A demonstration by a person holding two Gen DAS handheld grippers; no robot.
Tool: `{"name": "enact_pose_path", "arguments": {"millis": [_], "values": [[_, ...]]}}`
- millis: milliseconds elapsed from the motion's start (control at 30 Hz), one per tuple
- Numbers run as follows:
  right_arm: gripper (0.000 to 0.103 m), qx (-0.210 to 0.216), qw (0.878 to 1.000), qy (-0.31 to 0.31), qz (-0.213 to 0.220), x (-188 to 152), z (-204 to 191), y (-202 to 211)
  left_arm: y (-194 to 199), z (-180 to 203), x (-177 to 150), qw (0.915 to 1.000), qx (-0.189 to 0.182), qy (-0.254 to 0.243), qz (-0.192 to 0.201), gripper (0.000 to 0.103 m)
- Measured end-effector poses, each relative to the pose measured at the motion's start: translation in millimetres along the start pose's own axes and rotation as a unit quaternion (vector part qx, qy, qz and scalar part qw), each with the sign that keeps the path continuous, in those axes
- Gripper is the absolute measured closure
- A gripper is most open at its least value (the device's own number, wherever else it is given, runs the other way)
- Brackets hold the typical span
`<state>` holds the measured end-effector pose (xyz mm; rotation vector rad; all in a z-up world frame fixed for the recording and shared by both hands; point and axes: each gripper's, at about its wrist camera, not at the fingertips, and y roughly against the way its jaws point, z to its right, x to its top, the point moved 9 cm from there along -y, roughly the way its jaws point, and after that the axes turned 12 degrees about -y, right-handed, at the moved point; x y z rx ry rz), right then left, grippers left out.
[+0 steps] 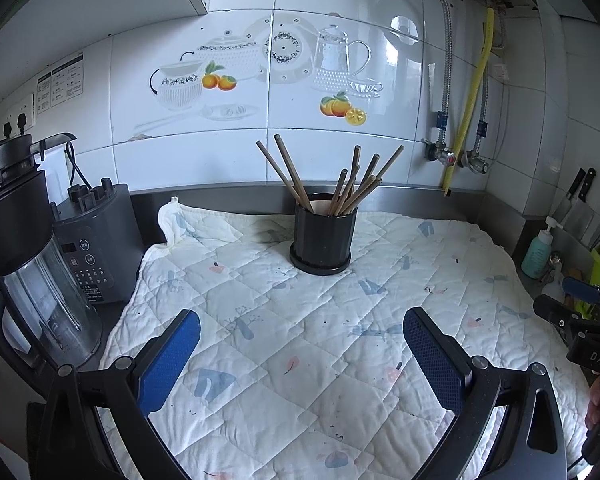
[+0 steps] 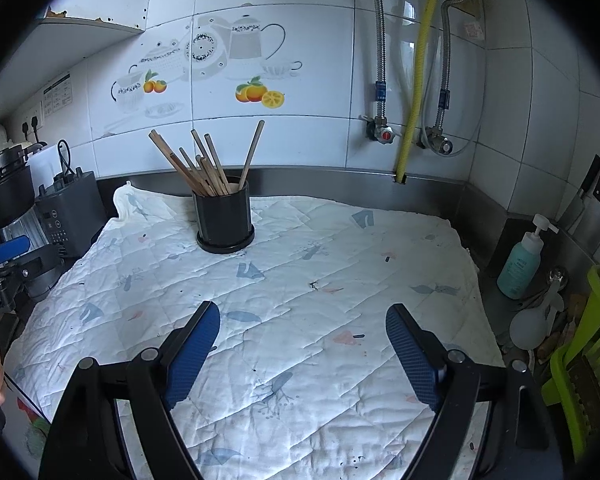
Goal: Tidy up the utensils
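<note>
A black round holder [image 1: 322, 238] stands at the back of a quilted white cloth [image 1: 300, 352]. Several brown wooden chopsticks [image 1: 352, 188] stand in it, leaning apart. The holder [image 2: 224, 220] and chopsticks [image 2: 204, 168] also show in the right wrist view on the cloth [image 2: 300, 280]. My left gripper [image 1: 300, 336] is open and empty, above the cloth, well short of the holder. My right gripper [image 2: 302, 328] is open and empty, above the cloth, to the right of the holder and nearer. The right gripper's body shows at the right edge of the left wrist view [image 1: 588, 320].
A blender jug [image 1: 32, 264] and its grey base [image 1: 94, 240] stand left of the cloth. A teal pump bottle [image 2: 522, 258], knives [image 2: 592, 200] on the wall and a green basket [image 2: 588, 352] are at the right. A tiled wall with pipes [image 2: 416, 72] runs behind.
</note>
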<state>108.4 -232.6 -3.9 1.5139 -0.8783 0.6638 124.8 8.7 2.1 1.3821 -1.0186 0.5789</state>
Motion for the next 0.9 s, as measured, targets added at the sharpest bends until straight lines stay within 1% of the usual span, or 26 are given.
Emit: {"name": "enact_pose_path", "arguments": {"millis": [700, 900], "values": [[0.01, -0.001, 1.0, -0.004, -0.011, -5.4, 0.8, -4.4, -4.0, 3.3, -8.5, 0.9999, -0.01, 0.007, -0.007, 0.0], [0.01, -0.001, 1.0, -0.008, -0.013, -6.9, 2.0, -5.0, -2.9, 7.3, -7.3, 0.9999, -0.01, -0.003, -0.001, 0.0]]}}
